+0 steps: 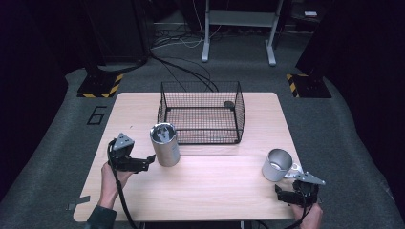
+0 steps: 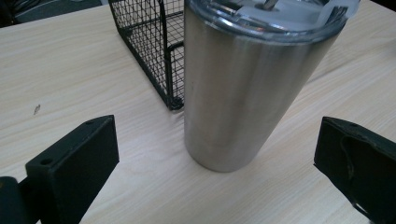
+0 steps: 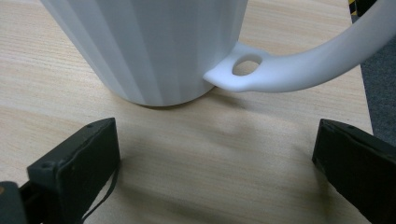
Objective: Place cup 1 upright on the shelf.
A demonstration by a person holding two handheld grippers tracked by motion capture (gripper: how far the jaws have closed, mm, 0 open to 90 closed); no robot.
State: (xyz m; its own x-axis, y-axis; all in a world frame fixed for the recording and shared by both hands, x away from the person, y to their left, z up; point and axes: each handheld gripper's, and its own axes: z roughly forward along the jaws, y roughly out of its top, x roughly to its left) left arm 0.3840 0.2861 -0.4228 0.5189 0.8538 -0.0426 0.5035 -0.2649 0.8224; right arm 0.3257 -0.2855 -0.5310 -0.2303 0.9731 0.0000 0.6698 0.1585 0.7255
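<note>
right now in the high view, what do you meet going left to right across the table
left gripper → steel tumbler → wire basket → white mug → right gripper

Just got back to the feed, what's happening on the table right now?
A person holds a gripper in each hand. The left gripper is open, jaws either side of the steel tumbler standing beside the wire basket, not touching it. The right gripper is open just short of the white mug. Both cups stand upright on the table; neither is gripped yet.
</note>
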